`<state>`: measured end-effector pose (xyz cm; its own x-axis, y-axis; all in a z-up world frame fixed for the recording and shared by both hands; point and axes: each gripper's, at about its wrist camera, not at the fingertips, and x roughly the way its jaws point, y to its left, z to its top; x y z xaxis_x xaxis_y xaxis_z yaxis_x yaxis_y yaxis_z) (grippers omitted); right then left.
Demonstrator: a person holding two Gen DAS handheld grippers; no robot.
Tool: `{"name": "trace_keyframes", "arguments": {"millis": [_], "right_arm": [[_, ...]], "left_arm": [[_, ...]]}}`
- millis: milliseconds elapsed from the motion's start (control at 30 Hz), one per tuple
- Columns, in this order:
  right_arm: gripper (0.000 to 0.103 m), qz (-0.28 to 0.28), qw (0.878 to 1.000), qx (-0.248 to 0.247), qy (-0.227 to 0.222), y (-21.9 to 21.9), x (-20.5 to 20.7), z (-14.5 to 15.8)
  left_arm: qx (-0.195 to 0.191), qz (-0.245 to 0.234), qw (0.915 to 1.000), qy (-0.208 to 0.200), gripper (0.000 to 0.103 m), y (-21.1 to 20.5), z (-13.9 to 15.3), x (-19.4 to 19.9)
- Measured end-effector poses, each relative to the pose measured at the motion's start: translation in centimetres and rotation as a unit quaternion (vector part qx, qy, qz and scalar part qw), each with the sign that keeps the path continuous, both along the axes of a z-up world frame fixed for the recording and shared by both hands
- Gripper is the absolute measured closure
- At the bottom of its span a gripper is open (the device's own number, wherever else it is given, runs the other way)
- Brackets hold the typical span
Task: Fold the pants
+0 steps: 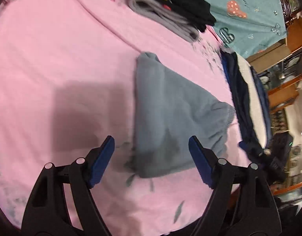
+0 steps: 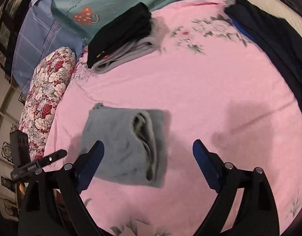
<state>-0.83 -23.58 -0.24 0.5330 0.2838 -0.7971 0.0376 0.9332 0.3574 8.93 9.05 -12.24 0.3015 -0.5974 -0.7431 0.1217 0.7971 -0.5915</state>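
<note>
The grey-blue fleece pants (image 2: 123,145) lie folded into a compact, roughly square bundle on the pink floral bedsheet (image 2: 200,90), and neither tool holds them. In the right wrist view the bundle sits at about eleven o'clock from the right gripper (image 2: 148,158), whose jaws stand wide apart with nothing between them; its left finger overlaps the bundle's near-left corner, though I cannot tell whether it touches the cloth. The gathered waistband runs along the bundle's right side, from twelve to six o'clock, so the long axis points away from the jaws.

In the left wrist view the left gripper (image 1: 151,157) also has its jaws spread and empty, and the pants (image 1: 170,114) lie straight ahead at twelve o'clock, the near edge reaching in between the fingertips. The left one looks the nearer and better lined up, I would judge.

There are no containers. At the far side a stack of folded black and grey clothes (image 2: 121,37) rests on the sheet, well apart from the bundle, and a pile of dark navy garments (image 2: 269,43) lies along the right edge. The folding looks essentially finished.
</note>
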Motion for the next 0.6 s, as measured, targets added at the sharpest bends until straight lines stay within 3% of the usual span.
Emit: {"name": "trace_keyframes", "arguments": {"millis": [167, 300, 433, 600], "right_arm": [[0.011, 0.031, 0.999, 0.002, 0.011, -0.3, -2.3, -1.3], [0.011, 0.058, 0.998, 0.002, 0.012, 1.5, -1.6, -1.6], [0.011, 0.073, 0.997, 0.005, 0.022, 2.9, -0.2, -2.4], [0.011, 0.072, 0.996, 0.005, 0.044, 4.2, 3.3, -3.6]], "left_arm": [[-0.011, -0.034, 0.9991, 0.021, 0.024, -3.4, -1.5, 3.4], [-0.034, -0.052, 0.9979, 0.015, 0.016, -4.9, -2.0, 5.3], [-0.069, -0.059, 0.9958, -0.011, 0.013, -3.8, -2.1, 4.6], [-0.113, -0.052, 0.9923, 0.003, 0.013, -2.7, -2.5, 4.9]]}}
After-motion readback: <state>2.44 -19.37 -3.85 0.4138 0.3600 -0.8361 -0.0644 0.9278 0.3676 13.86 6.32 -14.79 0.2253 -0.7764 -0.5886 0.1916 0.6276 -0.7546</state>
